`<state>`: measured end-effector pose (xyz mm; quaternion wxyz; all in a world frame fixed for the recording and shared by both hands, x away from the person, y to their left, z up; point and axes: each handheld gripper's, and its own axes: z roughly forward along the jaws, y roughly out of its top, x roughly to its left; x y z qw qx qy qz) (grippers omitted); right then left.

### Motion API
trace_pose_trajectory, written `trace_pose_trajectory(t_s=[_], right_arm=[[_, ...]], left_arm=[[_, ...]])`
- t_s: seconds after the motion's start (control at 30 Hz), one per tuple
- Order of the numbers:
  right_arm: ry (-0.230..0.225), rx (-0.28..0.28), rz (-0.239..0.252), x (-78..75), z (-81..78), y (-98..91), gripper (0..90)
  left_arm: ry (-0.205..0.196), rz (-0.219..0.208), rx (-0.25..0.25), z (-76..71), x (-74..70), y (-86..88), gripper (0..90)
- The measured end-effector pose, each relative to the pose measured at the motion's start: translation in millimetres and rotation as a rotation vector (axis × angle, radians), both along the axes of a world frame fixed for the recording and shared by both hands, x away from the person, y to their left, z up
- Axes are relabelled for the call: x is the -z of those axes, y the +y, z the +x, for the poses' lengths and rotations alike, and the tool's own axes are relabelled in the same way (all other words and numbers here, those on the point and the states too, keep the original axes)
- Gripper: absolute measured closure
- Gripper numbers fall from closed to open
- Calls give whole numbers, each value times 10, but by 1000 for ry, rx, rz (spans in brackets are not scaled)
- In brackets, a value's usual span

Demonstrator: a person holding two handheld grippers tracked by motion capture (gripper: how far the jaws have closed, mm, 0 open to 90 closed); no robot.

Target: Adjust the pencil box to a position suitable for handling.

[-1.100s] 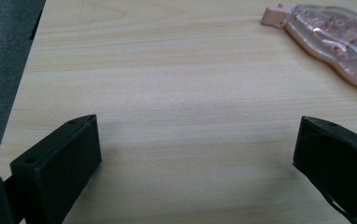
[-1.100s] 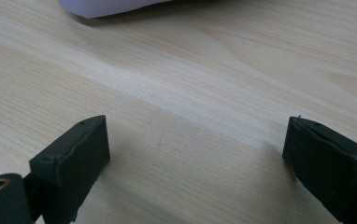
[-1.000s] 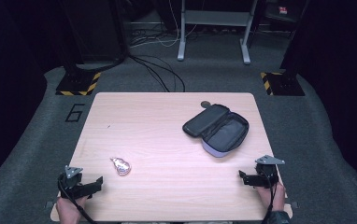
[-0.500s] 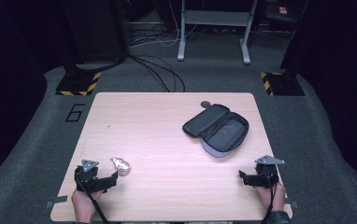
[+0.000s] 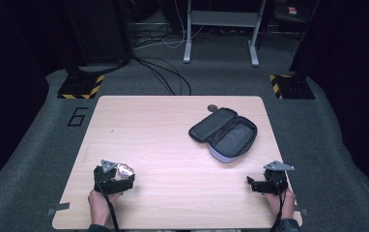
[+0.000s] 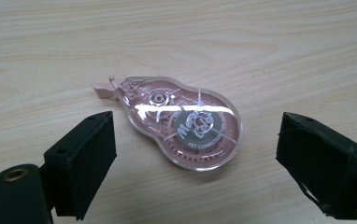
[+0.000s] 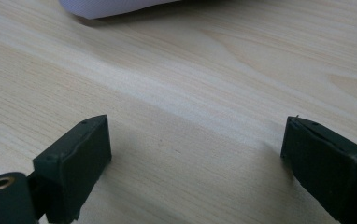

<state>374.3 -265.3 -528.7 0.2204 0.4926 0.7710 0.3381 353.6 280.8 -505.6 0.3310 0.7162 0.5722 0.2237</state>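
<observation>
Black jaws of the left gripper [image 6: 193,163] stand spread on either side of a pink correction tape dispenser [image 6: 181,128], which lies flat on the table [image 6: 260,51] between them. The jaws have just been closing, yet bare wood shows between each pad and the clear shell, so neither pad touches it. The dispenser's round, geared end sits nearest the gripper, about midway between the pads, and its narrow pink tip points away and toward the left jaw. In the high view the same gripper [image 5: 120,178] sits in the person's left hand [image 5: 101,203] near the table's near-left edge, with the dispenser [image 5: 124,170] at its front.

The right gripper [image 7: 193,163] has its jaws wide apart too, with bare wood between them. Ahead of it, at the far edge of the right gripper view, is the pale lilac edge of a pencil case [image 7: 111,7]. From above, that gripper [image 5: 257,184] rests in the right hand [image 5: 281,200] near the near-right corner, well apart from the left one. The case [image 5: 226,133] lies open beyond it, dark inside, toward the table's far right.
</observation>
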Motion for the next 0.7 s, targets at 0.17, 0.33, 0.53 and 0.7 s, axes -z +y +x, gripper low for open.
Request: trace_pose_trajectory(t_s=[0.17, 0.33, 0.53, 0.7], right_arm=[[-1, 0, 0, 0, -1, -3, 87], [2, 13, 7, -3, -7, 0, 98], [-2, 1, -8, -5, -2, -12, 102], [-2, 1, -8, -5, -2, -12, 103]], left_arm=[[23, -10, 2, 71, 49, -14, 152], [22, -25, 31, 125, 83, -51, 164], [33, -18, 35, 172, 106, -57, 183], [27, 3, 37, 209, 126, -79, 207]])
